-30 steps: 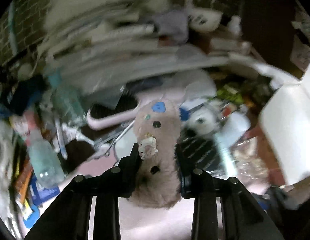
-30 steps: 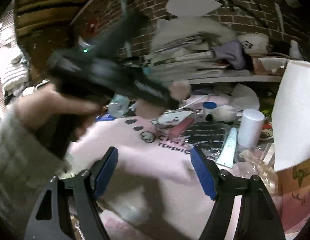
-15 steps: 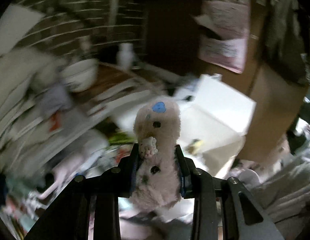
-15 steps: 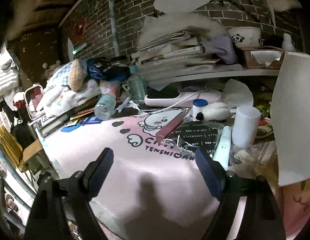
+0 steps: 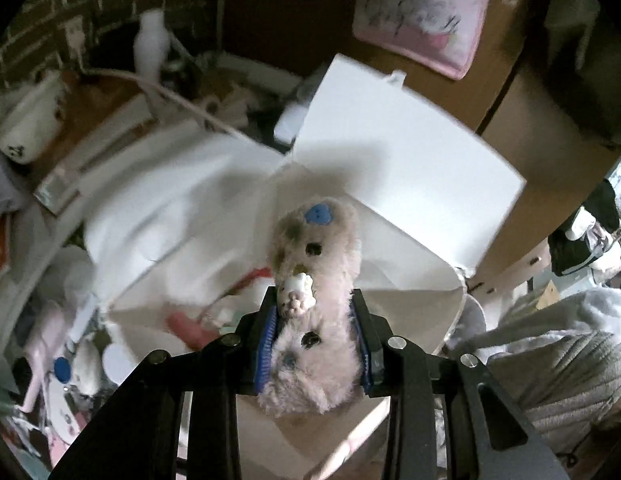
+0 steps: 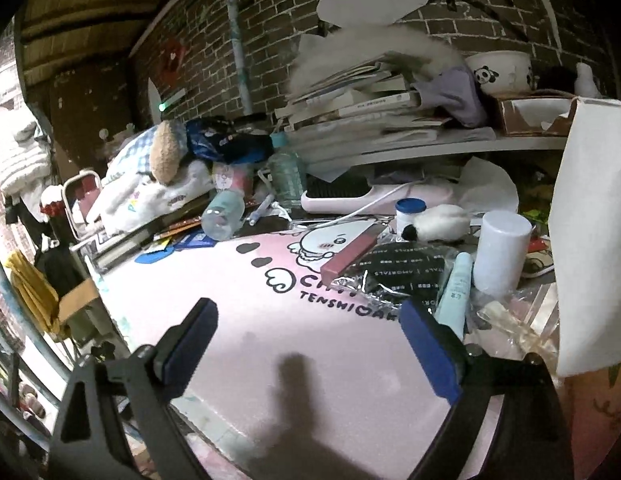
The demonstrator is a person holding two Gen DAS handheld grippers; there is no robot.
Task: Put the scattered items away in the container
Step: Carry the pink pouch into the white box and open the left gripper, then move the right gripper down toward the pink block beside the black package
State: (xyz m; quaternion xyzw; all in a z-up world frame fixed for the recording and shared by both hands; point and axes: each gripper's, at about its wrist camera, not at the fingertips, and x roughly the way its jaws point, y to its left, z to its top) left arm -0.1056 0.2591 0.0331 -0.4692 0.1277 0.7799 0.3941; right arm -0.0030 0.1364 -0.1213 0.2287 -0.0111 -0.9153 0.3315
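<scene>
The white box (image 5: 390, 168) stood open with its flaps raised, and inside it lay a jumble of small things, a red stick-like item (image 5: 186, 326) among them, the rest too blurred to name. The left gripper (image 5: 315, 344) hung directly over the box's opening, its blue-padded jaws closed tight on the fluffy pink plush item (image 5: 314, 280), which was held in the air above the box's contents and did not touch them. The plush item's long axis ran straight out along the fingers, its button-studded end pointing away from the gripper toward the box's far flap, a small cat charm (image 5: 296, 296) fixed on its upper face.

To the left of the box, on the pink desk mat (image 6: 270, 320), the right gripper (image 6: 306, 344) hovered with its jaws spread wide and nothing between them. Between that gripper and the box lay a pale tube (image 6: 454, 290), a white cylinder (image 6: 500, 252), a black foil packet (image 6: 406, 276) and crumpled clear plastic (image 6: 510, 320). A stack of books (image 6: 362, 100) sat on a shelf behind the mat.
</scene>
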